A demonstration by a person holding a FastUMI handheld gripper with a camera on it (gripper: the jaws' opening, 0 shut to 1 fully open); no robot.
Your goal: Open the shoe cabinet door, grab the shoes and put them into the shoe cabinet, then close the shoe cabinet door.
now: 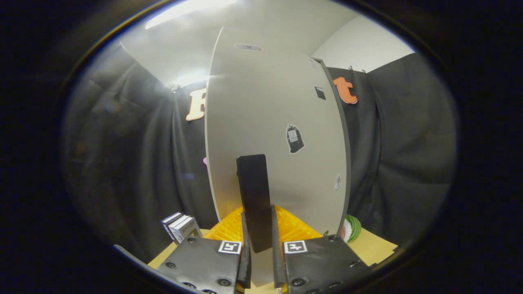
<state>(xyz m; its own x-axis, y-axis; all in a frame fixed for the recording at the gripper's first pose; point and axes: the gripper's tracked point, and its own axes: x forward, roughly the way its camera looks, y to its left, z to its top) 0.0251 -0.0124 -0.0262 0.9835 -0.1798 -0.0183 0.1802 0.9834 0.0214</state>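
Note:
The white shoe cabinet door (278, 122) stands tall and close in front of me, taking up the middle of the gripper view. A flat black upright handle (253, 183) is fixed to its lower part. My gripper (259, 216) is at that handle, with one finger on each side of its lower half, and both fingers press against it. I cannot tell whether the door is shut tight or slightly ajar. A darker edge (345, 147) runs down the door's right side.
Small white boxes (182, 226) stand on the wooden table (376, 245) left of the fingers. A round green, white and red thing (352, 228) lies beside the cabinet's right foot. Black cloth hangs on both sides.

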